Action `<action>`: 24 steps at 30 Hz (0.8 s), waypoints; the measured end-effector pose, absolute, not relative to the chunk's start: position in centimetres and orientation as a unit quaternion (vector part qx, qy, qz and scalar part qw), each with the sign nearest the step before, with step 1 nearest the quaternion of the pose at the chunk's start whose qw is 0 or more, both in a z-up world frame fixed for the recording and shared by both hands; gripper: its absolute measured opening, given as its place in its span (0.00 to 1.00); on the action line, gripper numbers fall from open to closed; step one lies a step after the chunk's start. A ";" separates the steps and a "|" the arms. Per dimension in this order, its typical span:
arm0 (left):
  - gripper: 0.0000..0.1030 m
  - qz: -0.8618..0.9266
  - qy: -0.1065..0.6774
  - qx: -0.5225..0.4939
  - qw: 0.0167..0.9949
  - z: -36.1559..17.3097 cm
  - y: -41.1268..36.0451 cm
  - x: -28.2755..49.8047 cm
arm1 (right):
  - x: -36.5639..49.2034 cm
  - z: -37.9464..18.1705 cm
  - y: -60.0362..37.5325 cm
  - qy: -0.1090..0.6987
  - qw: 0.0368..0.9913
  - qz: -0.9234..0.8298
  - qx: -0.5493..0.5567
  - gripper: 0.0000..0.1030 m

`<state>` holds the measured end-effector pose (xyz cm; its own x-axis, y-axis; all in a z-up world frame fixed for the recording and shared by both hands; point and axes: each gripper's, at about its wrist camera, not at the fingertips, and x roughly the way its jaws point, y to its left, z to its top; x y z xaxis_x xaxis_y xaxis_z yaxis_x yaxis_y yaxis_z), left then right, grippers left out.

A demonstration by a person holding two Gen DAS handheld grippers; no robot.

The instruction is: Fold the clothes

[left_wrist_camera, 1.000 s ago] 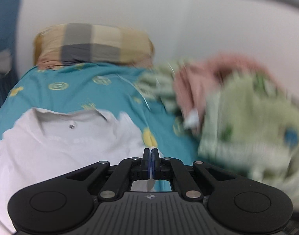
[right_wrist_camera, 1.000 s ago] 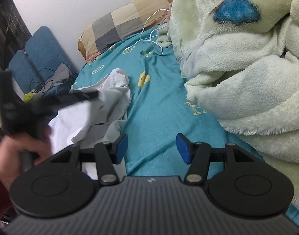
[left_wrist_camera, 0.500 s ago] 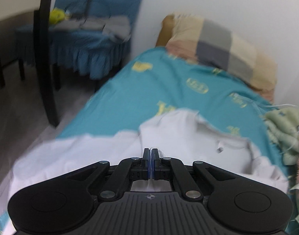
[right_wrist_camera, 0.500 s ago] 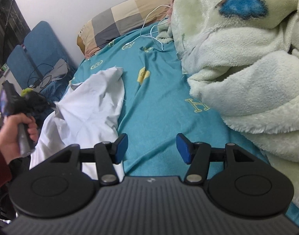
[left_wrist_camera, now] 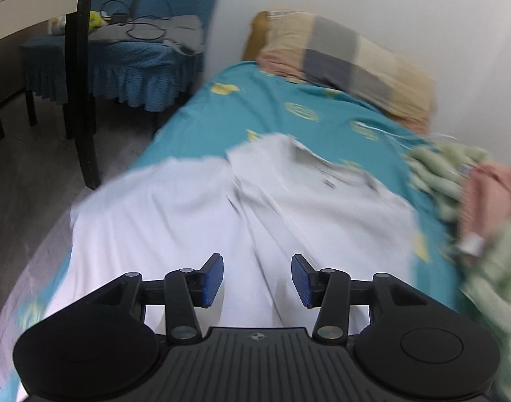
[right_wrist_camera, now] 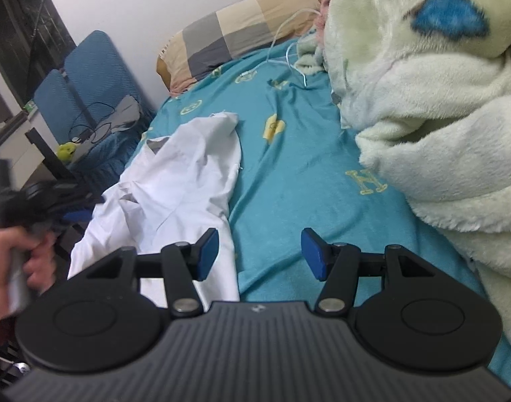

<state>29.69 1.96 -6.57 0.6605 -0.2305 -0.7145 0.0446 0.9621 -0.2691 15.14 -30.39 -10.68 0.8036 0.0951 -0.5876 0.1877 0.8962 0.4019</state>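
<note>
A white shirt (left_wrist_camera: pixel 289 207) lies spread on the teal bed sheet (left_wrist_camera: pixel 265 107), collar toward the pillow, one side hanging over the bed's left edge. My left gripper (left_wrist_camera: pixel 257 279) hovers over the shirt's lower part; its jaws are opening and the blue pads touch no cloth. In the right wrist view the same shirt (right_wrist_camera: pixel 181 181) lies rumpled at the left of the bed. My right gripper (right_wrist_camera: pixel 259 254) stands open above the sheet, its left pad over the shirt's edge, nothing between its fingers. A hand holds the blurred left gripper (right_wrist_camera: pixel 64 201) at far left.
A checked pillow (left_wrist_camera: pixel 342 57) lies at the head of the bed by the wall. A fluffy pale green blanket (right_wrist_camera: pixel 423 100) and pink cloth (left_wrist_camera: pixel 486 197) pile along the right side. A blue chair (right_wrist_camera: pixel 88 87) with cables and a dark chair leg (left_wrist_camera: pixel 84 100) stand left of the bed.
My left gripper, shut on the shirt before, now has its jaws apart and the shirt lies flatter on the bed. It swung left, then back. The right gripper stayed put.
</note>
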 end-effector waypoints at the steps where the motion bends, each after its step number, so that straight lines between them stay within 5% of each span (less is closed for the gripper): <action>1: 0.48 -0.092 0.410 -0.118 0.899 -6.2 1.6 27.3 | 14.8 -10.4 -30.4 0.310 0.923 -0.025 0.228 0.55; 11: 0.44 -0.261 0.480 -0.126 0.828 -8.2 -5.3 7.7 | 7.9 -5.9 -30.0 0.302 0.928 -0.033 0.214 0.55; 16: 0.44 -0.286 0.509 -0.045 0.811 -11.5 -9.7 2.9 | 4.2 -4.0 -30.0 0.284 0.938 -0.037 0.194 0.55; 19: 0.48 -0.283 0.518 -0.010 0.807 -13.0 -11.2 2.7 | 3.0 -4.6 -30.0 0.287 0.939 -0.045 0.187 0.69; 21: 0.48 -0.274 0.527 0.007 0.804 -13.9 -11.9 3.5 | 3.1 -5.3 -30.2 0.298 0.935 -0.043 0.190 0.69; 24: 0.31 -0.266 0.530 0.016 0.806 -14.4 -11.8 4.5 | 3.8 -5.8 -30.5 0.308 0.930 -0.041 0.198 0.69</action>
<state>4.49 -11.78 -14.43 0.2982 -0.4109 -0.8615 0.4446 0.8585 -0.2556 3.77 -30.47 -5.83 0.8066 0.0462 -0.5893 0.1976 0.9186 0.3424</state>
